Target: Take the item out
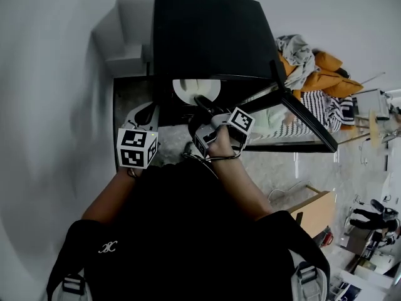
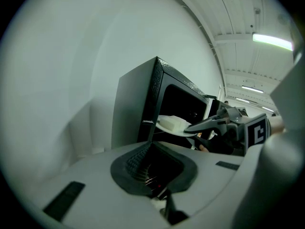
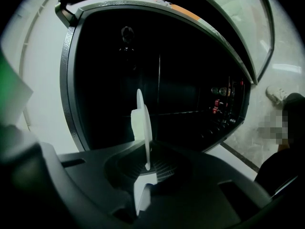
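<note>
A black microwave [image 1: 207,30] stands with its door [image 1: 301,121] swung open to the right. A white plate [image 1: 195,89] carrying a pale white lump is at the mouth of the dark cavity [image 3: 190,80]. My right gripper [image 1: 203,102] is shut on the plate's near rim. In the right gripper view the plate [image 3: 142,128] shows edge-on between the jaws of the right gripper [image 3: 147,168]. The left gripper view shows the plate [image 2: 174,125] held level by the right gripper [image 2: 200,125]. My left gripper [image 1: 145,113] hangs just left of the opening, shut and holding nothing [image 2: 151,151].
The microwave rests on a marble counter [image 1: 128,99] against a white wall on the left. A heap of orange and grey clothes [image 1: 313,71] and a striped cloth [image 1: 326,108] lie behind the open door. A wooden box [image 1: 316,209] sits on the floor at right.
</note>
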`<state>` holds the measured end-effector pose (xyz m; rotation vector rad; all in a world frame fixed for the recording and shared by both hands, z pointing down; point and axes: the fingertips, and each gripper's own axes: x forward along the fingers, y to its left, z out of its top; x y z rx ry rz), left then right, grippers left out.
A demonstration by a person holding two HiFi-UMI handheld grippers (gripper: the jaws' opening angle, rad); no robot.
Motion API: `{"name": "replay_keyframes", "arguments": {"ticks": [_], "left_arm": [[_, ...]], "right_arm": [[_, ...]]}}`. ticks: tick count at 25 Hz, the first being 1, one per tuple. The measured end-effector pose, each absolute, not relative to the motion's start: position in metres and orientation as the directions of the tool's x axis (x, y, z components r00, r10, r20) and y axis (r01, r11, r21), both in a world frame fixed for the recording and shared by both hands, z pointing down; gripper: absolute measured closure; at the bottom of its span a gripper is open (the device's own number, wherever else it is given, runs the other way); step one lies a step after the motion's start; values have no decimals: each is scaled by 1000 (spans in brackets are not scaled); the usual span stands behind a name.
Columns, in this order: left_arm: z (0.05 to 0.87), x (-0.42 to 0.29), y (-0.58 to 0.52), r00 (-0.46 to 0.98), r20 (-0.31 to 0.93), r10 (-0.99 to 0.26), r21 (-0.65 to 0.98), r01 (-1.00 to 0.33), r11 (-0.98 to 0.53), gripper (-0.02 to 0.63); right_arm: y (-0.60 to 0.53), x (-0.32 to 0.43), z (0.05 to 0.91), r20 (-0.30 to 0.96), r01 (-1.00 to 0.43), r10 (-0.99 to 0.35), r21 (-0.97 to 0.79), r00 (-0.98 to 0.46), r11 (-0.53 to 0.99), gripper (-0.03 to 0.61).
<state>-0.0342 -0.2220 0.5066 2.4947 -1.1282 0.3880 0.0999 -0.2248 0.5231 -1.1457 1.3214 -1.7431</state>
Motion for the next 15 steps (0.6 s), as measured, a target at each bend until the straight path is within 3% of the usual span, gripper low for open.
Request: {"name": "replay_keyframes", "arguments": {"ticks": [15], "left_arm": [[513, -22, -214, 664, 402, -630, 231, -740, -632, 606]], "right_arm": [[-187, 99, 518, 227, 5, -876, -967, -426, -253, 551]]}}
